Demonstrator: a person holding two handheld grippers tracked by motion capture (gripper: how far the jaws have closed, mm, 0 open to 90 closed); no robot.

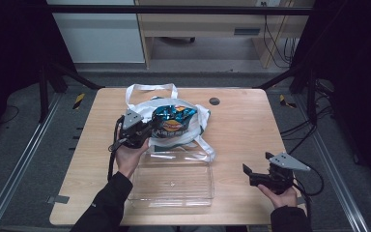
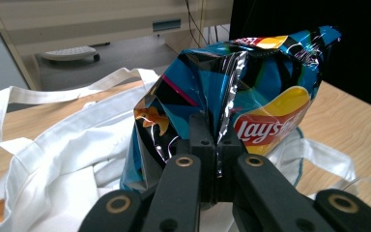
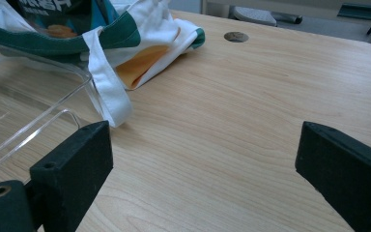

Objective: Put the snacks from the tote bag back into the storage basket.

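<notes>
While the left tool [image 2: 217,145] pinches the crinkled blue foil chip bag [image 2: 251,92] above the white cloth tote [image 1: 193,126], the clear plastic tray [image 1: 173,181] lies empty and the right tool [image 1: 260,175] waits agape.

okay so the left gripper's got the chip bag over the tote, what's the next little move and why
Probably carry the chip bag toward the clear tray: the left gripper is shut on its crease, holding it above the tote bag, and the tray sits just in front.

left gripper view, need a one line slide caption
Left gripper shut on a blue chip bag above a white tote bag.
</notes>
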